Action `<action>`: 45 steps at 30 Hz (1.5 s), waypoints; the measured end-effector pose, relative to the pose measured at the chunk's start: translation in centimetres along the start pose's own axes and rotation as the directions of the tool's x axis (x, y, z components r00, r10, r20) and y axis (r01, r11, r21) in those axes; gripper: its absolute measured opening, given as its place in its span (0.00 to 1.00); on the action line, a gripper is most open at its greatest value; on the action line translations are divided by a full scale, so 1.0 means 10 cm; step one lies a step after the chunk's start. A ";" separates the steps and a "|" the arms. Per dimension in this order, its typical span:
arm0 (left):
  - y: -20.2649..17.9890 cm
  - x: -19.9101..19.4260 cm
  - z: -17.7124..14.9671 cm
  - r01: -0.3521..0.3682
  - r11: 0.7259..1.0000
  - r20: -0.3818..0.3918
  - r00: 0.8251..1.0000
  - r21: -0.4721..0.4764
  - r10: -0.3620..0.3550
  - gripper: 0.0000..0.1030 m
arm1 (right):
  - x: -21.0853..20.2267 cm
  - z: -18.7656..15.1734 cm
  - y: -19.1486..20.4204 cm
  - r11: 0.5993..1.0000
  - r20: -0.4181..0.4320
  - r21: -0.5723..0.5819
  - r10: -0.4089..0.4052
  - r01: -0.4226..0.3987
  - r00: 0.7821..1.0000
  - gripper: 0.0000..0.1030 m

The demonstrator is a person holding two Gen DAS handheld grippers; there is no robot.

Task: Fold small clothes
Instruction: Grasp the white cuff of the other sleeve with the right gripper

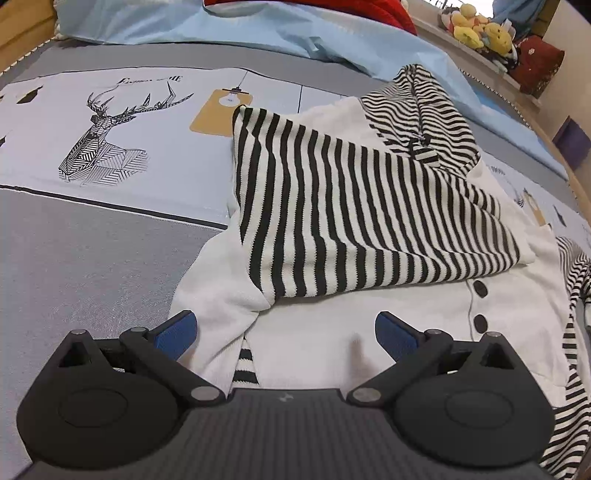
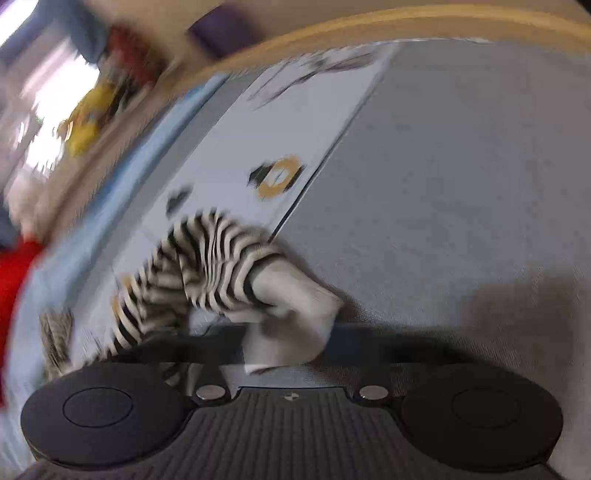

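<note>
Left gripper [image 1: 286,334]: jaws released, the blue pads [image 1: 176,334] set wide apart, nothing between them. It hovers over the near white part of the garment [image 1: 332,221], a small white top with black-and-white striped sleeves and striped hood.

Right gripper [image 2: 286,347]: view heavily motion-blurred. Jaws appear clenched on the white cuff [image 2: 295,306] at the end of a striped sleeve [image 2: 207,266]; the fingers themselves smear into a dark bar, so the exact grip line cannot be made out.

The garment lies on the bed [image 1: 92,258], front up. One striped sleeve [image 1: 369,218] is folded across the chest, touching the white body. Two dark buttons [image 1: 480,306] show on the front placket, just beside the folded sleeve's lower edge. The hood [image 1: 424,107] lies at the far end.

Bed cover: grey, with a pale panel bearing a deer print [image 1: 110,136]. Blue pillow [image 1: 221,26] at the head of the bed; plush toys [image 1: 480,31] on a ledge beyond.
</note>
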State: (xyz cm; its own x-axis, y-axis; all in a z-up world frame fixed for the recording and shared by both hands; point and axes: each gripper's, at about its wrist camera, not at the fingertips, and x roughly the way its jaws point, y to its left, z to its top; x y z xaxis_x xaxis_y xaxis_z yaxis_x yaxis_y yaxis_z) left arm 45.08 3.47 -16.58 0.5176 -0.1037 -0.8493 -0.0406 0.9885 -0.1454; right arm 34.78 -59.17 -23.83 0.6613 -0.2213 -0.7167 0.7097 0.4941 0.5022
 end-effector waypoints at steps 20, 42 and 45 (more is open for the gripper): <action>-0.02 0.17 0.01 -0.020 1.000 -0.051 0.999 -0.005 0.020 1.00 | -0.50 0.71 -0.53 0.981 0.240 -0.069 -0.162 0.184 0.957 0.85; -0.02 0.29 0.02 -0.040 0.999 -0.071 0.997 -0.004 0.039 1.00 | -0.79 0.89 0.25 0.974 0.363 -0.139 0.218 -0.179 0.906 0.15; -0.06 0.29 0.00 -0.039 0.999 -0.071 0.997 0.009 0.040 1.00 | -0.44 0.85 -0.01 0.999 0.275 -0.043 -0.021 0.034 0.961 0.57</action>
State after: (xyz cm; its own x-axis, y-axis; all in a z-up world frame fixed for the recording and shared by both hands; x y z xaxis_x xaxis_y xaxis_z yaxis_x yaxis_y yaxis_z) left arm 46.64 2.54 -18.96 0.4535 -0.0720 -0.8883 -0.0532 0.9928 -0.1076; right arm 33.88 -65.38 -16.62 0.6877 -0.4541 -0.5665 0.7206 0.5219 0.4564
